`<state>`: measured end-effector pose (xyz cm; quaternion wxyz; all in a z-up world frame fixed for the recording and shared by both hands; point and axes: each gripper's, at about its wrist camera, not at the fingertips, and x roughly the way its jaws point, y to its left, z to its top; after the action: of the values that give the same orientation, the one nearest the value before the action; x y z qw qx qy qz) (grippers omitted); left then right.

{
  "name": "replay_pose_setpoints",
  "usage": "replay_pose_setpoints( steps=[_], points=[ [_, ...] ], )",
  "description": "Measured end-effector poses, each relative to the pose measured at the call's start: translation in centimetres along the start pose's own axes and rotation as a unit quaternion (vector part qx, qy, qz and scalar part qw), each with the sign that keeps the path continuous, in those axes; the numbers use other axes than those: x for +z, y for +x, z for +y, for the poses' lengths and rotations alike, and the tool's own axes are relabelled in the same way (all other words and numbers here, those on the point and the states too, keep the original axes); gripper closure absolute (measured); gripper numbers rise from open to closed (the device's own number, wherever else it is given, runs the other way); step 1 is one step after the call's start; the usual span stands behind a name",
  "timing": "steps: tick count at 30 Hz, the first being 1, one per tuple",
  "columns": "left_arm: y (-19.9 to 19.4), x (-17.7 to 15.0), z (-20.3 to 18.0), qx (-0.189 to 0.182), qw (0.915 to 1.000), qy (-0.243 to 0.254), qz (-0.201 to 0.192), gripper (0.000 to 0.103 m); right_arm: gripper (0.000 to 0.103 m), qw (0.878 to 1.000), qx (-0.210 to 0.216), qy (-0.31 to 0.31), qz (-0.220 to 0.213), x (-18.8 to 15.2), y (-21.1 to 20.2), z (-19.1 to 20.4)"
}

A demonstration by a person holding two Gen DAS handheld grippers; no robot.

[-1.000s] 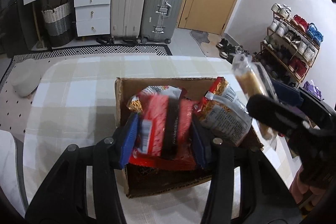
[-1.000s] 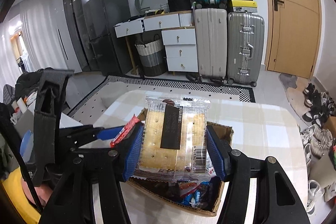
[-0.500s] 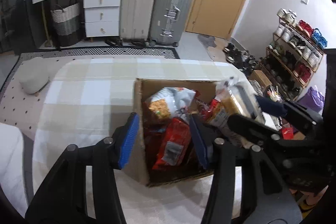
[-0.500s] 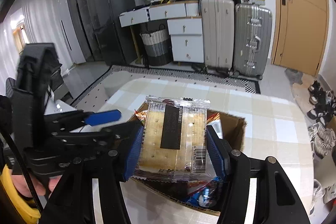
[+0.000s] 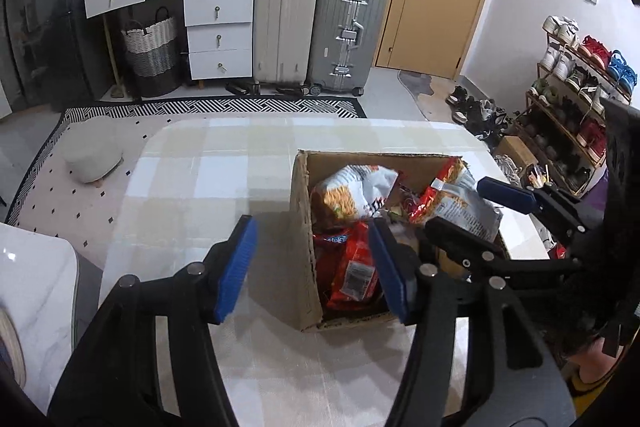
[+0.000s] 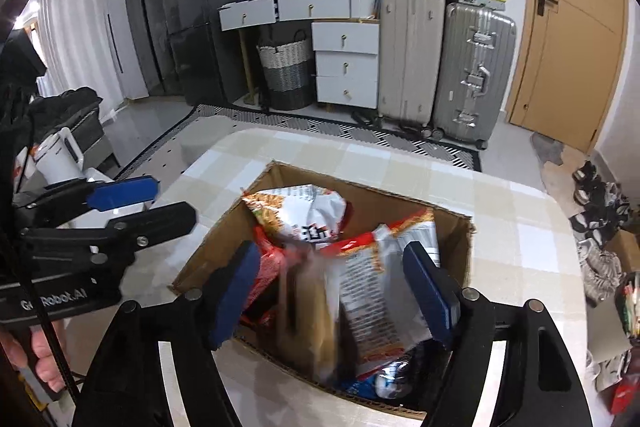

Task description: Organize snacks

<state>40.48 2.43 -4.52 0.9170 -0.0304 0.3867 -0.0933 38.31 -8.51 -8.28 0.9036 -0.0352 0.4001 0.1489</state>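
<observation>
While the checked table (image 5: 192, 179) carries the cardboard box (image 5: 301, 227) on its right part, 2 suitcases (image 5: 286, 23) and white drawers (image 5: 218, 35) stand behind on the floor. Snack bags (image 5: 352, 195) fill the box. Left gripper (image 5: 312, 263) is wide open and empty, straddling the box's left wall. Right gripper (image 6: 334, 291) is wide open above the box, a blurred cracker pack (image 6: 308, 311) between its fingers.

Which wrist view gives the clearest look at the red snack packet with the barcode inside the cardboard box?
The left wrist view: the red snack packet with the barcode lies sharp and mostly unobstructed against the cardboard box wall. In the right wrist view only a red sliver shows behind the jaws, beside a motion-blurred packet.
</observation>
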Motion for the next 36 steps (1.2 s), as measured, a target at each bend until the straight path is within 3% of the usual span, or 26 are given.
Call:
replay_pose_setpoints(
  steps=[9,19,24,34,36],
  points=[
    [-5.6,-0.7,-1.3,0.006,0.9998,0.009,-0.019,0.045,0.027,0.999,0.009,0.019,-0.031,0.0,-4.8,-0.4],
    [-14.1,-2.5,-3.7,0.016,0.9977,0.020,-0.062,0.027,0.027,0.994,0.009,0.018,-0.109,-0.8,-14.9,0.4],
    [-18.6,-3.3,-5.1,0.018,0.9957,0.027,-0.087,0.024,0.027,0.990,0.008,0.004,-0.143,-1.8,-20.0,1.8],
    [-29.7,-6.4,-7.1,0.012,0.9890,0.029,-0.145,0.013,0.016,0.978,0.009,-0.002,-0.209,-5.2,-30.4,3.2],
    [-32.0,-7.2,-7.4,0.014,0.9865,0.034,-0.159,0.005,0.013,0.974,0.011,0.002,-0.226,-6.1,-32.5,3.3]
  ],
)
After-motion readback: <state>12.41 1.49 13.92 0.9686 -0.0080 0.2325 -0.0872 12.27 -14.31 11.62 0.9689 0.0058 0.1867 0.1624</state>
